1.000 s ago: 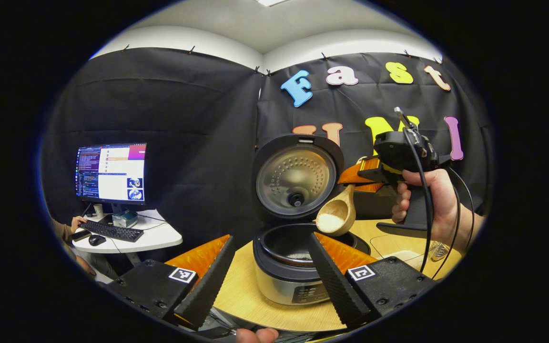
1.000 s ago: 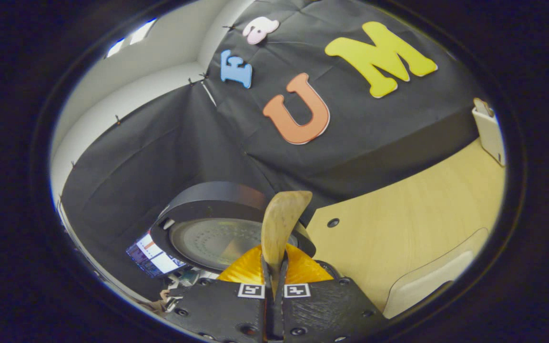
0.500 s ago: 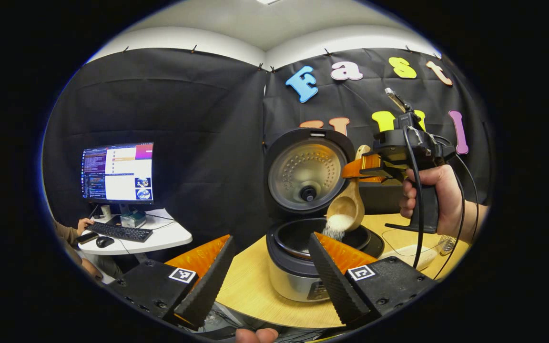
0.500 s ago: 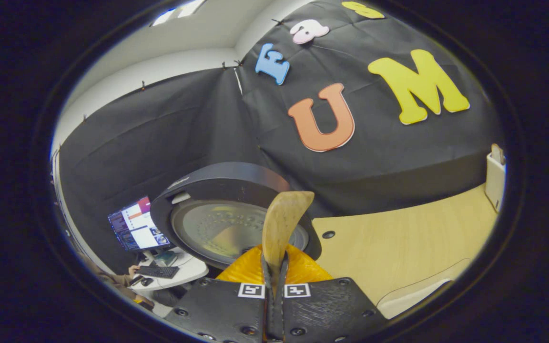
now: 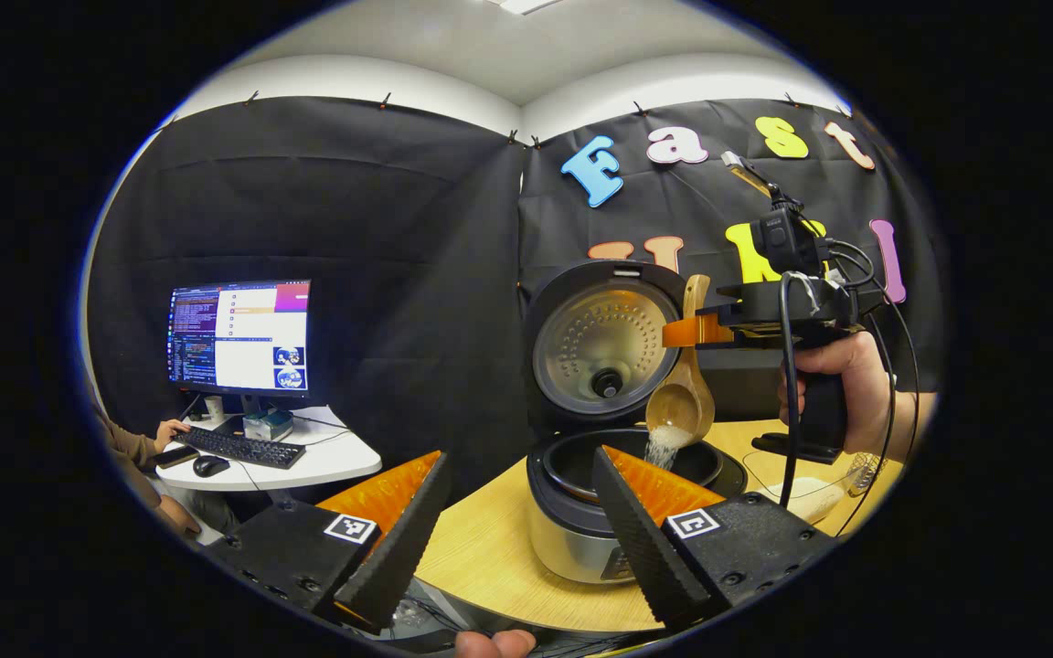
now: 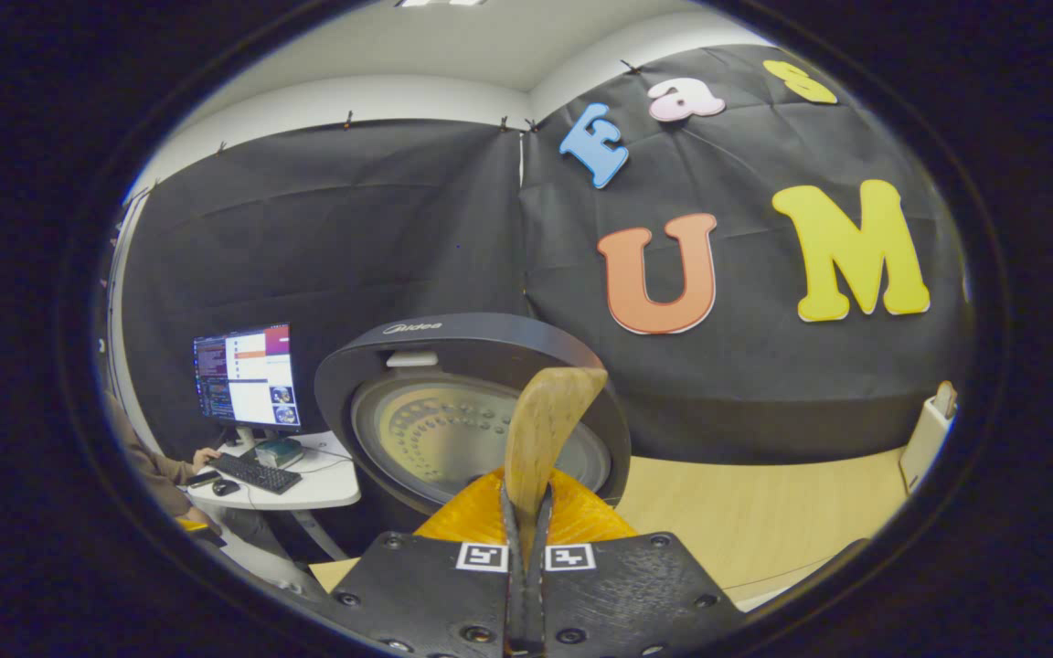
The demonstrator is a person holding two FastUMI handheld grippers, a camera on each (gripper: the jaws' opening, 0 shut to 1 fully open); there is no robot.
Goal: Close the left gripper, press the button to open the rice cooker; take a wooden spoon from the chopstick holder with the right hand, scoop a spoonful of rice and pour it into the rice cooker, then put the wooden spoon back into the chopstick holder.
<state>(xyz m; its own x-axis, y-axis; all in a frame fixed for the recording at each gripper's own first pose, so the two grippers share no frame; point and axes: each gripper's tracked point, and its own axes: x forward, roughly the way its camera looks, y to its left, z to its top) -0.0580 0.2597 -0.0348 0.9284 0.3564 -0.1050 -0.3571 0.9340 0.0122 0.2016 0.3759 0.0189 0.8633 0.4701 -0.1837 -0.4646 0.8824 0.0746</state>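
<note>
Since a second ago wooden spoon [image 5: 684, 393] has tipped from level to bowl-down; rice [image 5: 664, 445] now streams into rice cooker [image 5: 581, 539]. Left gripper [image 5: 513, 512]: jaws apart, empty, cooker between and just beyond them on worktop [image 5: 481, 557]. Right gripper [image 6: 526, 548]: jaws clamped on spoon handle, open lid [image 6: 453, 366] just ahead

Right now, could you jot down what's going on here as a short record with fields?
rice cooker: lid up, pot open
wooden spoon: tilted over the pot, rice spilling in
right tongs: shut on the spoon's handle
left tongs: open, holding nothing
table: pale wood, cooker on it
background: a person at a desk with monitor
</note>
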